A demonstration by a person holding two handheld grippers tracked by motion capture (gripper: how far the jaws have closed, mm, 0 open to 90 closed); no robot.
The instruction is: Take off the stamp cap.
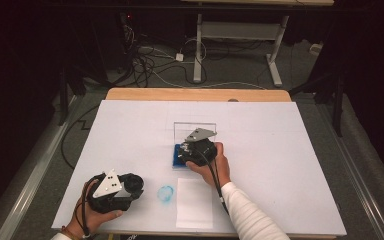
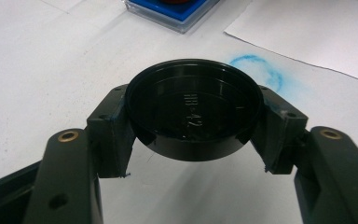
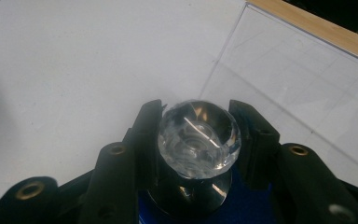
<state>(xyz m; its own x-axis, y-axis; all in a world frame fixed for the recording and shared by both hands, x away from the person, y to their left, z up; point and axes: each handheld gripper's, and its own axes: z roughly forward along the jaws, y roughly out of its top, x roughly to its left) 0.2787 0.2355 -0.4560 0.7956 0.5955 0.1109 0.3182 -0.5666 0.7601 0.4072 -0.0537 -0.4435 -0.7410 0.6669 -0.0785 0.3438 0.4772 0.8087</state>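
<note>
over on the near left, the left gripper (image 2: 193, 133) has its two black jaws spread fairly wide and pressed against opposite sides of a round black plastic cap (image 2: 193, 109), hollow side up, held just above the white table cover (image 1: 130, 130). a smeared blue ring stain (image 1: 165, 193) marks the cover just beside it, and a plain white sheet of paper (image 1: 194, 202) lies next to that near the front edge.

toward the middle, the right gripper (image 3: 198, 135) is clamped narrowly around a faceted clear glass knob (image 3: 198, 138), which tops a dark round body standing on a flat blue square pad (image 1: 176, 159). a clear upright acrylic panel (image 3: 307, 88) stands right behind it.

the table's pale wooden edge (image 1: 195, 94) shows at the far side. beyond it, tangled cables (image 1: 145, 62) lie on the grey floor by a white metal desk frame (image 1: 237, 35), with dark surroundings.
</note>
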